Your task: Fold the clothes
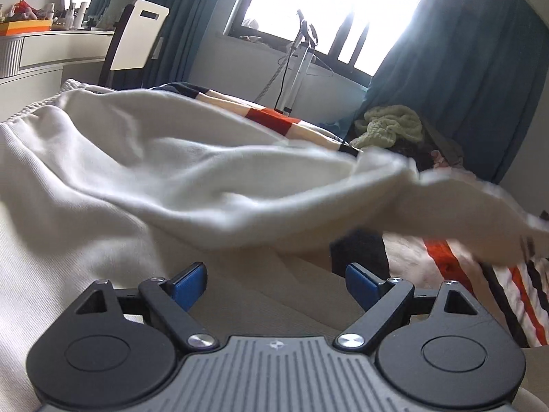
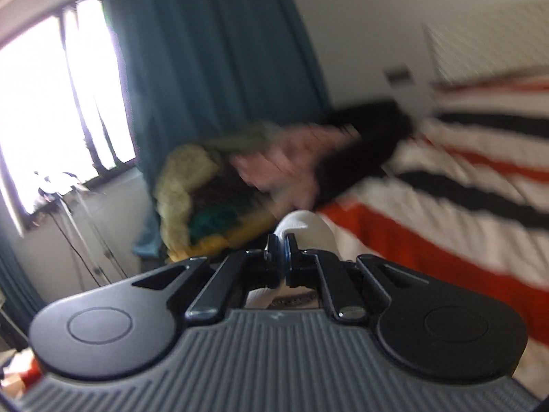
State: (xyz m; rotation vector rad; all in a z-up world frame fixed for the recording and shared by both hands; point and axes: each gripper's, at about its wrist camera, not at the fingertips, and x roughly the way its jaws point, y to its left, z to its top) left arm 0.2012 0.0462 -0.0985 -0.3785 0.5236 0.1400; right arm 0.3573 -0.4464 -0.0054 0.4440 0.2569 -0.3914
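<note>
Nearest the left wrist camera, the left gripper has its jaws spread wide, its blue pads clear of any cloth, low over the white garment. That garment is the largest thing in view: it covers the near bed and rises in a lifted, blurred fold that stretches away to the right, its elastic waistband at the far left. The fold hides much of the striped bedcover beneath it, which is orange, white and black.

In the right wrist view, the right gripper has its jaws closed tight on a bunch of the same white garment, pinched just ahead of the fingertips.

Beyond, teal curtains flank a bright window. A pile of clothes, with yellow-green, pink and dark pieces, sits at the far edge of the bed; the view is blurred there. At the far left stand a white desk with clutter on it and a chair. A garment steamer stand rises below the window.
</note>
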